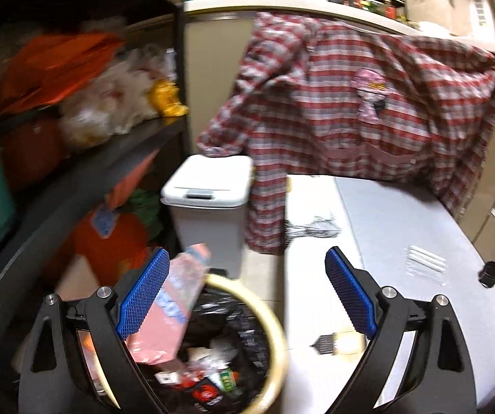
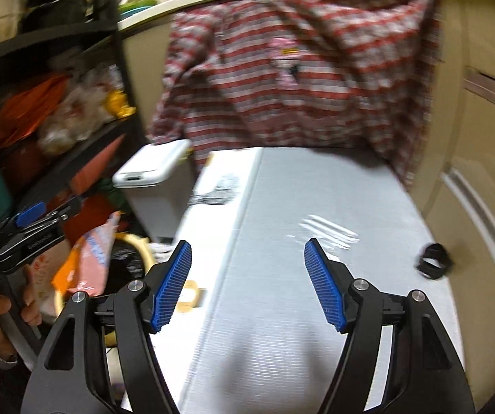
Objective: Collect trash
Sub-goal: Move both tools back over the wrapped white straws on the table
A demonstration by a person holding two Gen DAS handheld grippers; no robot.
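While both grippers hang wide and empty, left gripper (image 1: 247,289) sits over the bin (image 1: 275,327), pink carton (image 1: 175,296) inside among trash; right gripper (image 2: 247,283) over the table (image 2: 282,207), black ring (image 2: 434,257) beyond, plaid shirt (image 2: 299,79) behind.
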